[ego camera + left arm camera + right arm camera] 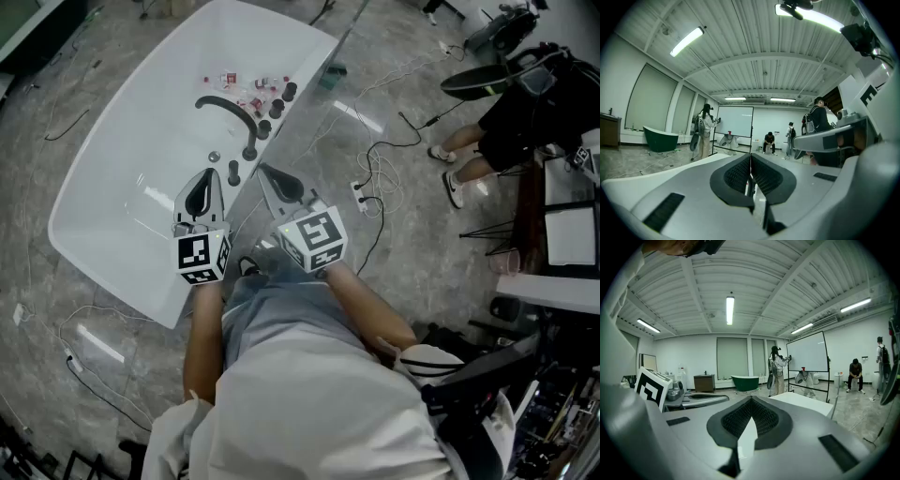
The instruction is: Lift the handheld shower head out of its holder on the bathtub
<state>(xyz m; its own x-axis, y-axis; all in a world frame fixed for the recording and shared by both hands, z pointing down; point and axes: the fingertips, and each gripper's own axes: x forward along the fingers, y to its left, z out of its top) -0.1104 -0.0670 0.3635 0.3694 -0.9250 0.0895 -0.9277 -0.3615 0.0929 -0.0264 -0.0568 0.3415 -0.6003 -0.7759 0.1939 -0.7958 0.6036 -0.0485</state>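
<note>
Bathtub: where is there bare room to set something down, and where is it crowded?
Free: the wide white basin of the bathtub, left of the curved black spout, down to its near end. Crowded: the rim by the spout, with black knobs and small red-and-white items; cables cross the floor right of it.

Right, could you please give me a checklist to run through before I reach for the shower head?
1. Jaws of the left hand-held gripper open for a grasp: not ok. They are shut, with nothing between them.
2. Jaws of the right hand-held gripper open: not ok. The tips meet and it holds nothing.
3. Shower head picked out: cannot tell. Several black fittings stand by the curved spout on the bathtub, and it is unclear which is the handset.
4. Grippers aimed at the fittings: not ok. Both gripper views look out across the room.
5. Bystander clear: ok. The person at the head view's right is apart from the tub.
</note>
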